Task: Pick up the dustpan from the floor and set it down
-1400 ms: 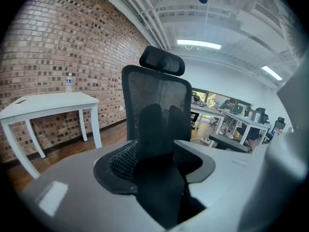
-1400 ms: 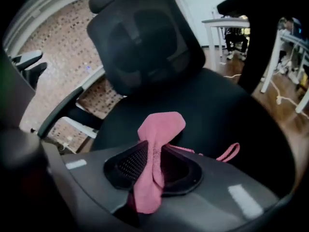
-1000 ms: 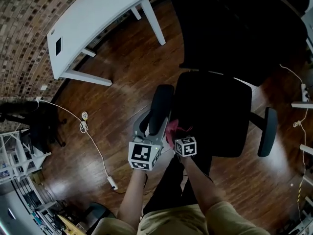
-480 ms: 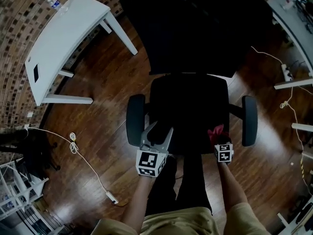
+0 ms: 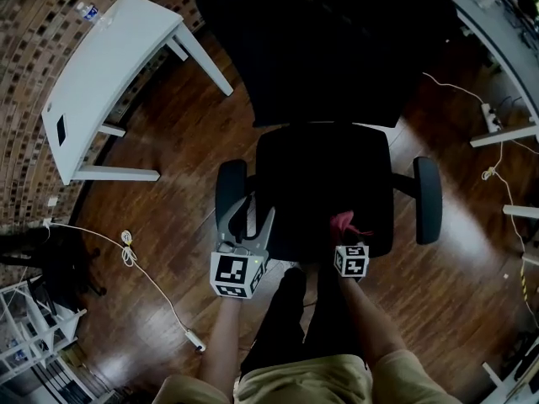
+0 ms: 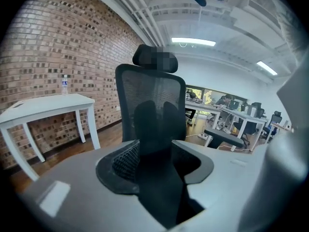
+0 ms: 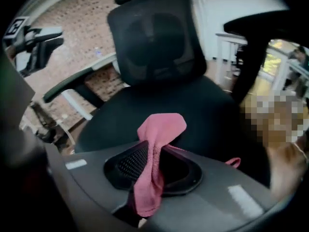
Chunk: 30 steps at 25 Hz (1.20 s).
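No legible text or labels.

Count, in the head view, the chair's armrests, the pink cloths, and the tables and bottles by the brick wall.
armrests: 2
cloth: 1
table: 1
bottle: 1
Total: 5

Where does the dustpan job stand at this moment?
Done: nothing; no dustpan shows in any view. In hand: the right gripper is shut on a pink cloth over the office chair; the left gripper, its jaws having just been closing with nothing between them, sits by the armrest. Left: find the dustpan, lift it, set it down.
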Each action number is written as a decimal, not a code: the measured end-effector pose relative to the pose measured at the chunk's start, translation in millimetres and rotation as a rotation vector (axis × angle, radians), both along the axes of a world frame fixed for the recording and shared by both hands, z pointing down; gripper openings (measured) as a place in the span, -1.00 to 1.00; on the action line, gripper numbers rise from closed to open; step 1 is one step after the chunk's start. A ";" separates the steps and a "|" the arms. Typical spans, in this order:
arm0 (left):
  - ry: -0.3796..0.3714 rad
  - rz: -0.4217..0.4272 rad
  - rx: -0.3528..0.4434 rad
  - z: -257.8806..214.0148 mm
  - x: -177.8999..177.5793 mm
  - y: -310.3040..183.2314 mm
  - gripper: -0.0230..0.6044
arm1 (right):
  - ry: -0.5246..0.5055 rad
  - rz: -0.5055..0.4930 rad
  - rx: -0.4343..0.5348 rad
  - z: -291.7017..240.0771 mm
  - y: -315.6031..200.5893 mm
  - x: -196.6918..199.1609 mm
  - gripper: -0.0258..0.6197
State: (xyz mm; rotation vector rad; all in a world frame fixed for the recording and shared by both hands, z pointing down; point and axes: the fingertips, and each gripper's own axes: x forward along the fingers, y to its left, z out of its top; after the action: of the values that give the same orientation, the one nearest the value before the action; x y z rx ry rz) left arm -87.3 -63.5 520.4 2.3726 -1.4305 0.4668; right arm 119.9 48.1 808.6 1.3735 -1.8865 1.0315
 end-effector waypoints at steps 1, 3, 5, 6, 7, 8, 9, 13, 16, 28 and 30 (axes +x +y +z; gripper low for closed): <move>-0.016 -0.014 0.001 -1.0 -8.6 3.0 -0.35 | -0.066 -0.083 0.023 -4.6 4.0 -46.6 -0.67; -0.039 -0.036 -0.007 -0.1 -23.6 11.4 -0.37 | -0.227 -0.216 0.070 -19.9 14.5 -138.2 -0.67; -0.040 -0.062 -0.020 2.9 -36.8 19.7 -0.38 | -0.371 -0.304 0.084 -30.4 28.3 -212.7 -0.67; -0.039 -0.075 -0.026 3.9 -43.1 23.2 -0.38 | -0.404 -0.342 0.072 -30.1 36.5 -239.9 -0.67; -0.042 -0.087 -0.031 4.2 -48.9 26.5 -0.39 | -0.410 -0.378 0.052 -27.2 44.6 -259.9 -0.67; -0.047 -0.096 -0.033 3.7 -53.8 29.7 -0.39 | -0.403 -0.408 0.035 -23.3 51.5 -272.9 -0.67; -0.051 -0.102 -0.033 2.7 -57.5 32.5 -0.39 | -0.394 -0.435 0.029 -19.6 56.0 -279.5 -0.67; -0.048 -0.114 -0.032 0.8 -62.8 40.2 -0.40 | -0.337 -0.506 0.088 -5.1 61.3 -250.8 -0.67; -0.027 -0.105 -0.040 4.3 -49.5 38.7 -0.42 | -0.223 -0.360 0.067 17.2 56.4 -152.0 -0.67; 0.042 0.025 -0.033 11.2 41.7 16.6 -0.45 | 0.159 0.065 -0.003 -2.7 30.9 176.2 -0.68; 0.036 0.021 -0.025 3.9 38.9 16.0 -0.45 | 0.113 0.192 -0.027 -3.4 35.7 176.8 -0.68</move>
State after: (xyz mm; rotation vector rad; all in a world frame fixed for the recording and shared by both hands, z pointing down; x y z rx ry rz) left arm -48.4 -47.4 524.3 2.3663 -1.3778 0.4427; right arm 296.8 83.8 805.2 1.5868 -1.6791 1.0427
